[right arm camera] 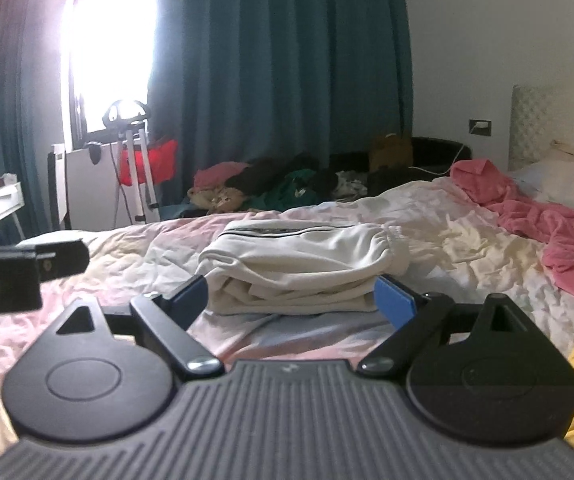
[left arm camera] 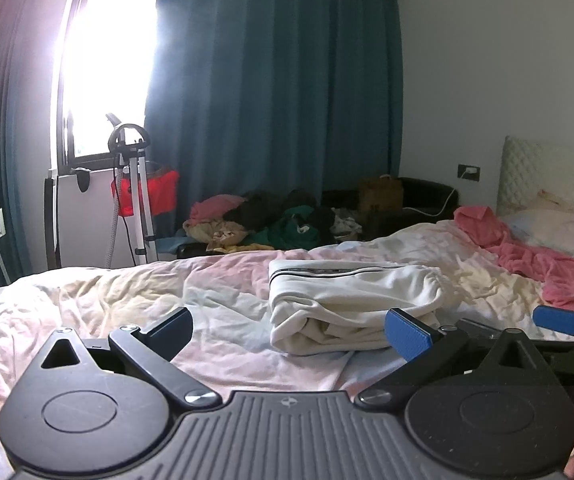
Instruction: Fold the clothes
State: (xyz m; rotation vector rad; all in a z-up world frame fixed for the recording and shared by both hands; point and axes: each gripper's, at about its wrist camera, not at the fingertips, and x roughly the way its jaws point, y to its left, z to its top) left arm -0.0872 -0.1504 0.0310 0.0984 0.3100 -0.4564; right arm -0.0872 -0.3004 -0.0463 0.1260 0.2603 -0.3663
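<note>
A folded white garment [left arm camera: 351,308] lies on the rumpled bed cover [left arm camera: 135,304], its dark-striped edge turned toward the far side. Both grippers hang low over the near edge of the bed, side by side and apart from each other.

The left gripper [left arm camera: 289,330] is spread wide with nothing in it; the garment sits at about one o'clock from it, its near corner just beside the blue pad of the right-hand finger [left arm camera: 407,334]. The right gripper [right arm camera: 291,300] is likewise released, and the garment lies dead ahead at twelve o'clock, its near edge between the two fingertips; I cannot tell whether they touch the cloth. The other tool's black tip pokes in at nine o'clock in the right wrist view.

A pink blanket [left arm camera: 543,256] sprawls at two o'clock toward the pillow [left arm camera: 559,228]. Beyond the bed, at twelve, a heap of clothes [left arm camera: 271,220] lies before the blue curtain [left arm camera: 279,88], with a bright window [left arm camera: 107,60] at eleven.
</note>
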